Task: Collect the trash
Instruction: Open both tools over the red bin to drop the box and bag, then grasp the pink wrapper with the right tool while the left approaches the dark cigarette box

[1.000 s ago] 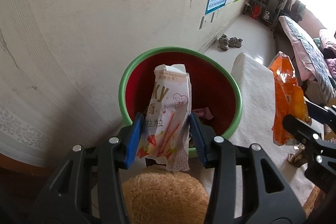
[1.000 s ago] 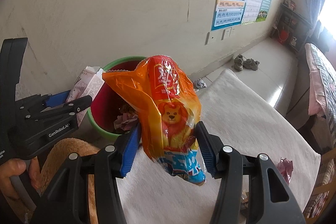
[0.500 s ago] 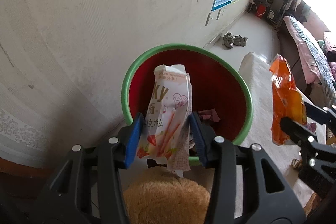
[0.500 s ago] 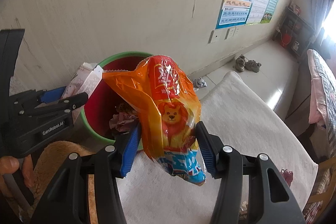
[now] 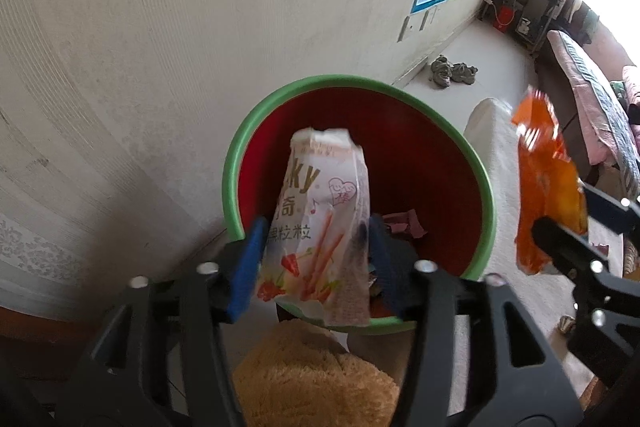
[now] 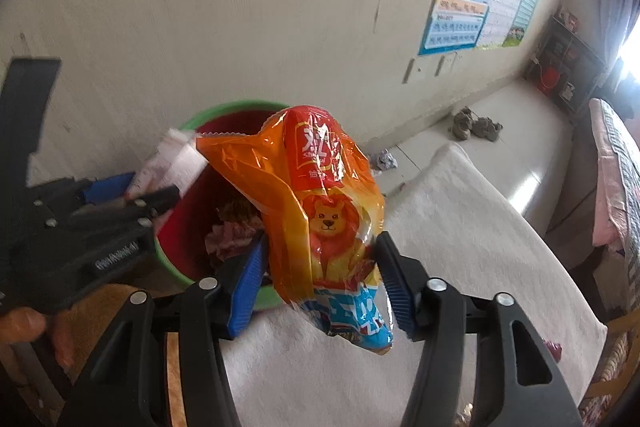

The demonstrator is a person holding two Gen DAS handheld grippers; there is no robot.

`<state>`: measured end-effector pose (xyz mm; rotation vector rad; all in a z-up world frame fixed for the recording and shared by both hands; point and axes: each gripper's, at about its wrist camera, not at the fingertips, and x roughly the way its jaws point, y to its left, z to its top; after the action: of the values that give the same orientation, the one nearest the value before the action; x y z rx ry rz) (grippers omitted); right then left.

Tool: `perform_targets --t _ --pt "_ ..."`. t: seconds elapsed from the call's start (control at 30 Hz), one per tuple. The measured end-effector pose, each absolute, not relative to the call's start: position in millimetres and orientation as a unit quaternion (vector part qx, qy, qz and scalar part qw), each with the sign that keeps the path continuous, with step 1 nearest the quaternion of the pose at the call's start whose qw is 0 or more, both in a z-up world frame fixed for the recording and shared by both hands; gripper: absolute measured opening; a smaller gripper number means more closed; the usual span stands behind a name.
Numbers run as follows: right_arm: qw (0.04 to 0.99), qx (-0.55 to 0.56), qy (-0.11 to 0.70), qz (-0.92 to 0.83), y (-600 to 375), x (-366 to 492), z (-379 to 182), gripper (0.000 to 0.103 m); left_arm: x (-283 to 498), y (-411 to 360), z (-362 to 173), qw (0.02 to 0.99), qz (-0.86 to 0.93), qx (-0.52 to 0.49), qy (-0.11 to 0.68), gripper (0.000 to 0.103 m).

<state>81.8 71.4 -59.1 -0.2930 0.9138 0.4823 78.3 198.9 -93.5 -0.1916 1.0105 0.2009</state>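
A red bin with a green rim (image 5: pixel 344 81) (image 6: pixel 224 107) stands against the wall, with crumpled wrappers (image 5: pixel 400 223) in its bottom. My left gripper (image 5: pixel 317 223) hangs over the near rim. Its jaws are opening around a white snack packet (image 5: pixel 320 211) printed with strawberries, and the blue pads still touch its sides. My right gripper (image 6: pixel 320 239) is just right of the bin. Its jaws are opening too, and an orange lion snack bag (image 6: pixel 328 219) stands upright between the pads. The orange bag (image 5: pixel 548 187) also shows at the right edge of the left wrist view.
A white cloth-covered surface (image 6: pixel 460 227) runs to the right of the bin, with a small red wrapper (image 6: pixel 552 351) on it. A tan fuzzy cushion (image 5: pixel 312 375) lies under my left gripper. Shoes (image 5: pixel 452 71) and a scrap (image 6: pixel 384 159) lie on the floor. A hand (image 6: pixel 24 323) holds the left tool.
Both grippers have come closer to the bin and a little lower, so it fills more of each view. The jaws look slightly wider. Both packets sit where they were between the pads.
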Motion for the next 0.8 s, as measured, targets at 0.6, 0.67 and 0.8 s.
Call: perform_targets --t 0.6,0.67,0.8 --pt "0.881 -0.005 0.469 0.066 -114 50 -67 0.068 50 136 -87 0.865 0.040 -0.088 0.492 0.065" --pt "0.872 0.032 0.488 0.010 -156 57 -77 0.068 47 120 -87 0.864 0.022 -0.082 0.497 0.065" --pt "0.844 0.079 0.527 -0.058 -210 68 -110 0.068 41 80 -86 0.856 -0.027 -0.075 0.511 0.065"
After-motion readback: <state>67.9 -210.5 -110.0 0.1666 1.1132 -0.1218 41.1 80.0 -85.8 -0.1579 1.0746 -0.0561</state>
